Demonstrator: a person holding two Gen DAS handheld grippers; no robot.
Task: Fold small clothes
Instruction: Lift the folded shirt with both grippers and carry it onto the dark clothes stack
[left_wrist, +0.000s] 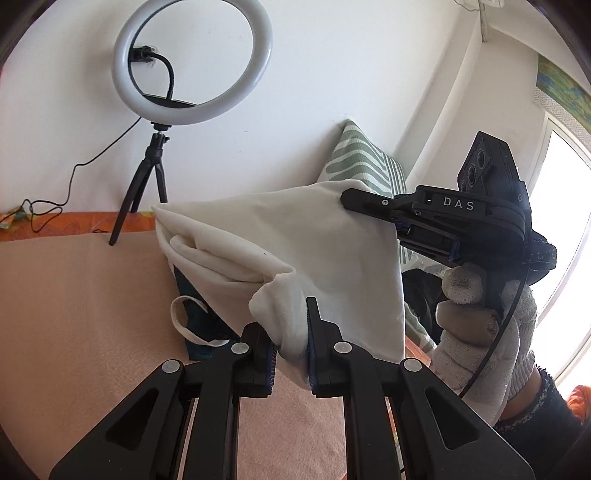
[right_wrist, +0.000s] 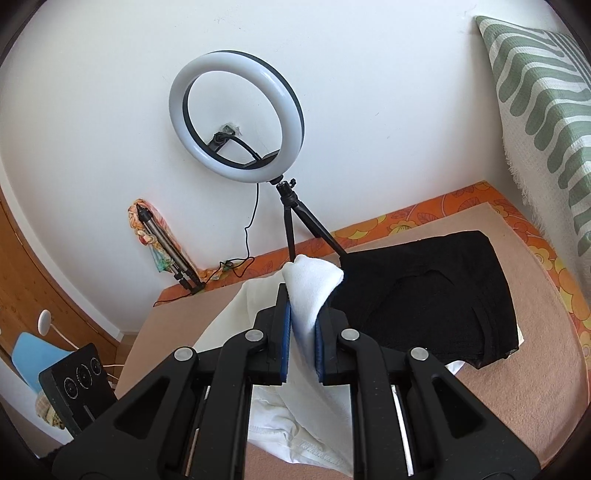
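A white garment (left_wrist: 280, 236) hangs stretched above the peach blanket (left_wrist: 74, 295) between both grippers. My left gripper (left_wrist: 286, 323) is shut on its lower corner. My right gripper (left_wrist: 351, 197), held by a gloved hand (left_wrist: 476, 332), pinches the upper right corner. In the right wrist view, the right gripper (right_wrist: 303, 308) is shut on a bunched white corner (right_wrist: 314, 280), and the rest of the garment (right_wrist: 295, 417) drapes below the jaws. Under the cloth shows a dark teal piece with a white strap loop (left_wrist: 181, 317).
A pile of black clothes (right_wrist: 424, 291) lies on the blanket to the right. A ring light (right_wrist: 236, 118) on a small tripod stands at the far edge by the wall. A green striped pillow (right_wrist: 546, 110) leans at the right. A folded tripod (right_wrist: 170, 254) leans on the wall.
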